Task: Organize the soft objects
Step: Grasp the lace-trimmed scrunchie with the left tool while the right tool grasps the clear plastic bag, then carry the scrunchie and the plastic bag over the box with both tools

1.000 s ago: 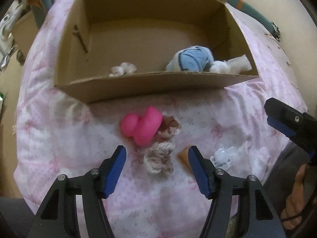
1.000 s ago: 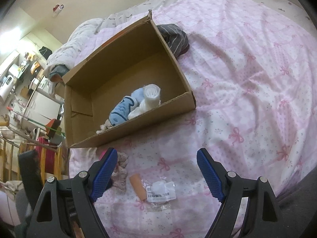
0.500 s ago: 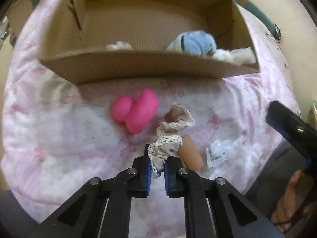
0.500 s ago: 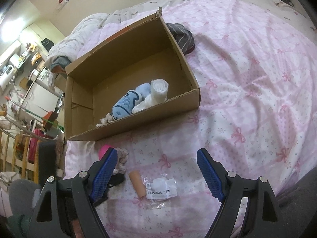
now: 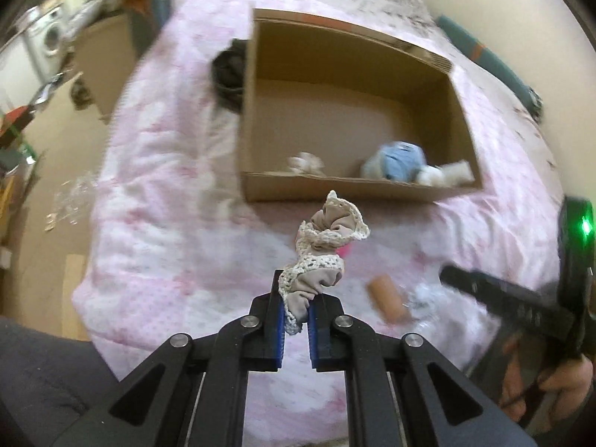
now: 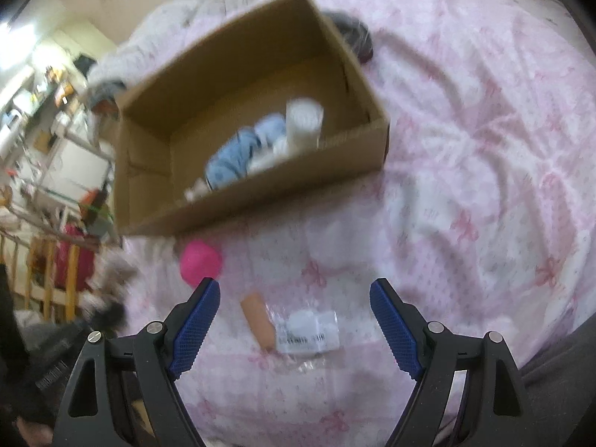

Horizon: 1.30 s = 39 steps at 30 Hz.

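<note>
Lace-edged beige scrunchie (image 5: 320,257), crumpled and ruffled, hangs pinched in the left claw (image 5: 296,320) above the pink bed (image 5: 167,201), before the cardboard box (image 5: 346,186). Right claw (image 6: 294,329) is spread, holding nothing.

Soft indoor light, no hard shadows. Both views are smeared by motion blur and bent at the dark round edges; a bright window glare sits upper left in the right wrist view.

We note a beige lace-trimmed scrunchie (image 5: 320,260) held aloft, crumpled. A pink soft toy (image 6: 200,263) lies before the cardboard box (image 6: 260,193).
</note>
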Each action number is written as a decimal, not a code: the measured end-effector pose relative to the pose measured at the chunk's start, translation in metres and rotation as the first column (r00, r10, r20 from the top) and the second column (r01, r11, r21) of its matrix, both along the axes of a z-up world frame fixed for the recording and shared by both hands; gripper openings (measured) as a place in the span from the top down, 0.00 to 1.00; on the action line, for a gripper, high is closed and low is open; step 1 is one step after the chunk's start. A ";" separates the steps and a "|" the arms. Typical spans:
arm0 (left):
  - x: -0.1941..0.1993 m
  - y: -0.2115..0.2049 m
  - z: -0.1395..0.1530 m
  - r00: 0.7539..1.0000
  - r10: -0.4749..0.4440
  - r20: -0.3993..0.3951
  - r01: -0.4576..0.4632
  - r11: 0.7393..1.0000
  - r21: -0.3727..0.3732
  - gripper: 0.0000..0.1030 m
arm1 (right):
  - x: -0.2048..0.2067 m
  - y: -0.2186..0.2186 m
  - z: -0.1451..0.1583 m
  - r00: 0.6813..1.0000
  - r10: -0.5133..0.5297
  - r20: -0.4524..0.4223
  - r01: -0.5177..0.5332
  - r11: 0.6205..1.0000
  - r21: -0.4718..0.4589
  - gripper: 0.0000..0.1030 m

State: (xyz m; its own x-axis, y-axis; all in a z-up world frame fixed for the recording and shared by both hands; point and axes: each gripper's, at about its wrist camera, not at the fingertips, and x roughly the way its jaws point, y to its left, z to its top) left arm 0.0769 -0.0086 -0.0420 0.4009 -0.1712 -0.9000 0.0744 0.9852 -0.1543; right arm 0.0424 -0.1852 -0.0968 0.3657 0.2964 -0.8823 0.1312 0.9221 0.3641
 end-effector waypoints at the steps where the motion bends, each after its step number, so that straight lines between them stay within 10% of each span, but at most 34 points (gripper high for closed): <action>1: 0.001 0.003 -0.002 1.000 0.017 0.004 -0.017 1.000 0.008 0.91 | 0.000 0.004 -0.003 1.000 0.019 -0.015 -0.019 1.000 -0.011 0.14; 21: 0.006 0.004 -0.009 0.998 0.063 0.008 -0.063 0.997 0.033 0.91 | 0.007 0.044 -0.053 0.965 0.137 -0.223 -0.178 0.969 -0.172 0.36; 28: 0.005 0.004 -0.009 0.998 0.065 0.014 -0.065 0.997 0.035 0.91 | 0.004 0.073 -0.045 0.971 0.162 -0.174 -0.197 0.959 -0.206 0.86; 39: 0.004 0.007 -0.007 0.996 0.079 0.042 -0.082 0.994 0.073 0.91 | -0.003 0.071 -0.008 0.994 0.104 -0.023 -0.105 0.989 -0.108 0.86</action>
